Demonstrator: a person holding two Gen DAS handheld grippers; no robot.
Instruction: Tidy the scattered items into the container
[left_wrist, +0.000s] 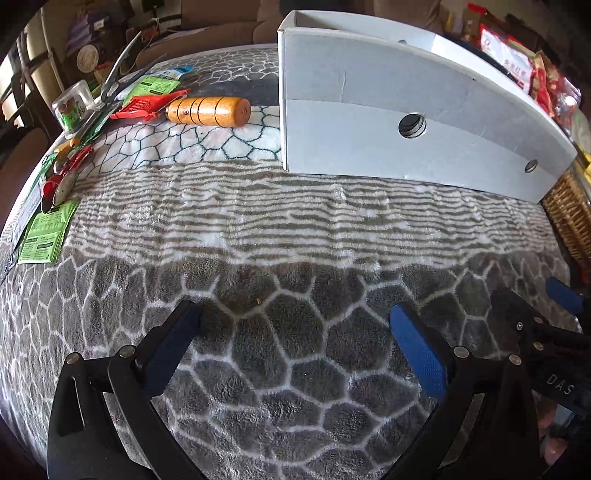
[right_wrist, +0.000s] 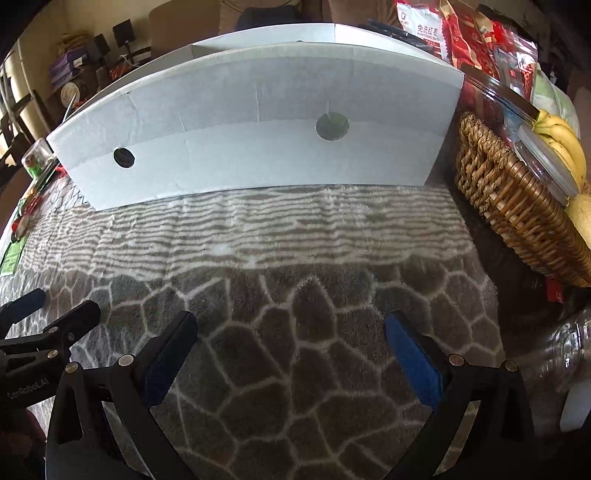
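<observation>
Quick count from my left wrist view: one white cardboard box (left_wrist: 406, 110) standing on the patterned blanket (left_wrist: 277, 229), long side toward me, with two round holes in that wall. Left of it lies the scatter: one wooden handle (left_wrist: 208, 111) on its side just beside the box's corner, one red plastic piece (left_wrist: 147, 107) touching the handle's far end, one pair of scissors (left_wrist: 118, 70) behind that, one clear jar (left_wrist: 72, 107) upright with something green and red inside, at least two green packets (left_wrist: 44, 232) (left_wrist: 155, 85), and a small heap of red and silver shiny things (left_wrist: 62, 181) that I cannot identify at this edge of the lens.

Both grippers sit low over the grey cobble part of the blanket, near edge, well apart from the scatter and the box. My left gripper (left_wrist: 295, 325) has its blue-padded fingers spread wide, nothing between them. My right gripper (right_wrist: 291, 328) is the same: spread wide, empty. Each shows at the other's frame edge, so they are side by side.

Containers: the box's inside is hidden from both cameras; I only see the top rim and far wall, so contents are unknown. In the right wrist view, one wicker basket (right_wrist: 517, 206) stands just right of the box, holding a bunch of bananas (right_wrist: 561, 140) and one clear lidded tub (right_wrist: 546, 162). Red snack bags (right_wrist: 461, 33) are piled behind it.
</observation>
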